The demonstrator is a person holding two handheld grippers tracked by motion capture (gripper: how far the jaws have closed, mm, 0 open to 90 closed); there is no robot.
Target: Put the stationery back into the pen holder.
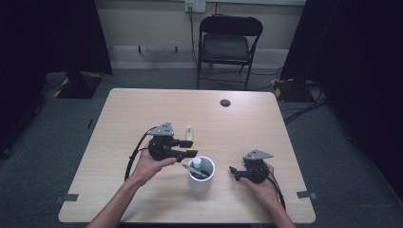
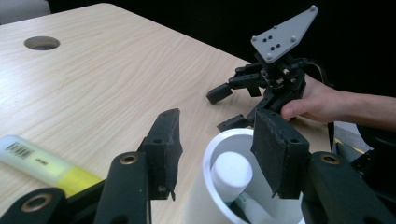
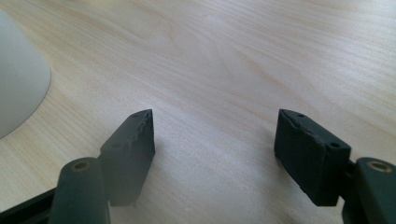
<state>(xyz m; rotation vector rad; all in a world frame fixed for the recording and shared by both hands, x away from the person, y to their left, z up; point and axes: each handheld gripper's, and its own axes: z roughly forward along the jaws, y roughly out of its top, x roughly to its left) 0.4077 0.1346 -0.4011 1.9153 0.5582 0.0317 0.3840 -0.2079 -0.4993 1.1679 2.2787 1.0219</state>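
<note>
white cylindrical plastic cup – light, rigid, tippable; pens held inside | yellow-capped marker lies just behind cup – slim, to be pinched mid-barrel | left tongs parted over cup, empty | right tongs wide beside cup

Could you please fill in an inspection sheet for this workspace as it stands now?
Surface: light wooden table with a round cable hole.
Job's things: white cup holding pens; a yellow-and-white marker lies flat on the table beyond it.
Clutter: nothing seen.
Grippers: left gripper over the cup's rim, jaws apart with nothing pressed between them; right gripper open above bare wood, right of the cup.
Cables: one trails from each gripper; more lie on the floor behind.
Surroundings: black folding chair, dark curtains, grey carpet.
</note>
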